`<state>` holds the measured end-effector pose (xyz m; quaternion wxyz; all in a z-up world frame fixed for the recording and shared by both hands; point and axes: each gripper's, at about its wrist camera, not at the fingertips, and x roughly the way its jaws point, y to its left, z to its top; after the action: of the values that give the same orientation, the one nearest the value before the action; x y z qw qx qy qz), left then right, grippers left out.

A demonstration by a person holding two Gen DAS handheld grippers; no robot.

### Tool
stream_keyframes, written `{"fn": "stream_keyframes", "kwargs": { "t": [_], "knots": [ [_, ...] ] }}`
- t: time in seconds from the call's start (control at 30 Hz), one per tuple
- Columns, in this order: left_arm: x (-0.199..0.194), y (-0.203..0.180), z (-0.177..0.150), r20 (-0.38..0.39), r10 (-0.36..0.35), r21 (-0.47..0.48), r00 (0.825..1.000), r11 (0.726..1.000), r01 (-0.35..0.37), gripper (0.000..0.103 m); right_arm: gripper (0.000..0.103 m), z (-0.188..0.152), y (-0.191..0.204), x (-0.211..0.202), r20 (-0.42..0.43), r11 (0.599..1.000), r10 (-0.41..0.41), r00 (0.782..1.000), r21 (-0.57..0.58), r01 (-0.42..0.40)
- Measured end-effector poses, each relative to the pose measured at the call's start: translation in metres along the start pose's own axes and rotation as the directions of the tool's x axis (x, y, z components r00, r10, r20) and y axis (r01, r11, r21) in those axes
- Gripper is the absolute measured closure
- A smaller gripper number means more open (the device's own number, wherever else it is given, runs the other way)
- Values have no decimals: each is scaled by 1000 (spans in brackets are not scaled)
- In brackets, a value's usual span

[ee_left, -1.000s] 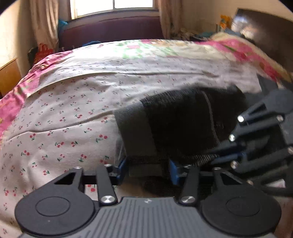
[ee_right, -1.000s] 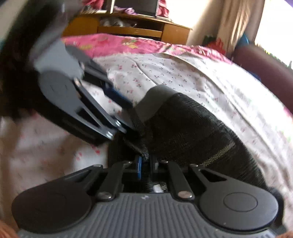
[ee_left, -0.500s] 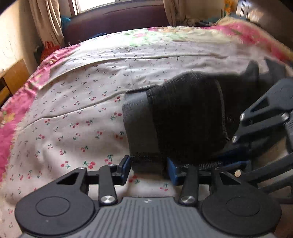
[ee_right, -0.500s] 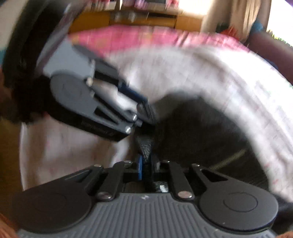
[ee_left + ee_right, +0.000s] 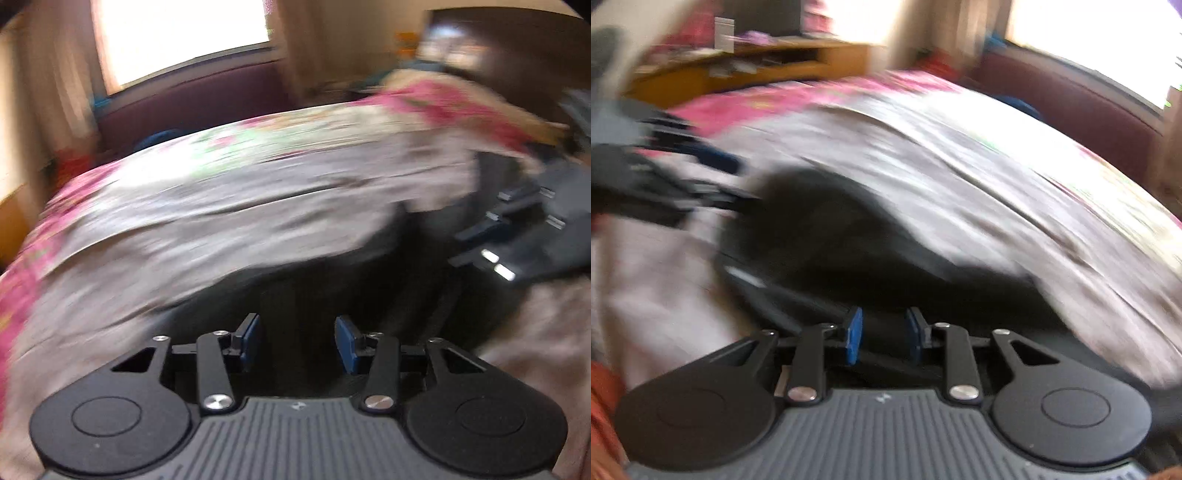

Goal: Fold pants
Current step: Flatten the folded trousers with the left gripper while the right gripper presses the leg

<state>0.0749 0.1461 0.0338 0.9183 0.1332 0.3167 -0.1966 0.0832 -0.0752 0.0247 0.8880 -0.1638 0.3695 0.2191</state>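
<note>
Now both grippers' fingers (image 5: pixel 251 341) (image 5: pixel 854 339) stand spread, the right's just opened, above the dark pants (image 5: pixel 827 236).

Floral bedsheet (image 5: pixel 229 206), bright window (image 5: pixel 177 33), wooden desk (image 5: pixel 757 66).

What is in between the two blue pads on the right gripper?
Only the dark pants show in the gap of the right gripper, lying behind it; its jaws have just been opening and the pads press nothing. The right wrist view shows this.

bright window (image 5: pixel 184 37) blown out, beige curtains (image 5: pixel 295 48) beside; maroon headboard (image 5: pixel 207 99) under it; wooden desk (image 5: pixel 757 70) against far wall; all blurry
</note>
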Motion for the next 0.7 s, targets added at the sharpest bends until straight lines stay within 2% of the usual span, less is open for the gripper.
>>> {"fn": "stream_keyframes", "kwargs": {
  "t": [0.1, 0.2, 0.23, 0.3, 0.4, 0.5, 0.63, 0.67, 0.7],
  "knots": [
    [43, -58, 27, -9, -120, 80, 993, 989, 121, 45, 73, -20, -82, -8, -58, 981, -131, 990, 138, 138],
    [87, -102, 51, -51, -196, 130, 979, 971, 201, 45, 61, -32, -164, -9, -122, 936, -249, 961, 225, 271],
    [101, -116, 59, -65, -215, 139, 974, 965, 222, 45, 60, -35, -189, -7, -149, 921, -264, 953, 255, 295],
    [123, -137, 74, -77, -227, 162, 971, 958, 237, 45, 60, -42, -243, 2, -206, 881, -248, 947, 359, 309],
    [148, -160, 90, -91, -231, 191, 969, 951, 245, 45, 60, -44, -302, 23, -270, 797, -197, 942, 516, 315],
    [166, -176, 99, -133, -245, 204, 960, 942, 268, 45, 60, -49, -342, 46, -286, 679, -166, 944, 661, 320],
    [177, -186, 102, -162, -223, 244, 961, 935, 258, 44, 58, -50, -373, 84, -309, 509, -144, 940, 792, 338],
    [179, -186, 102, -167, -222, 243, 961, 935, 258, 44, 57, -50, -375, 94, -322, 499, -159, 933, 789, 358],
    [183, -189, 103, -171, -219, 241, 961, 936, 256, 43, 57, -48, -373, 103, -351, 513, -186, 918, 762, 396]
  ]
}}
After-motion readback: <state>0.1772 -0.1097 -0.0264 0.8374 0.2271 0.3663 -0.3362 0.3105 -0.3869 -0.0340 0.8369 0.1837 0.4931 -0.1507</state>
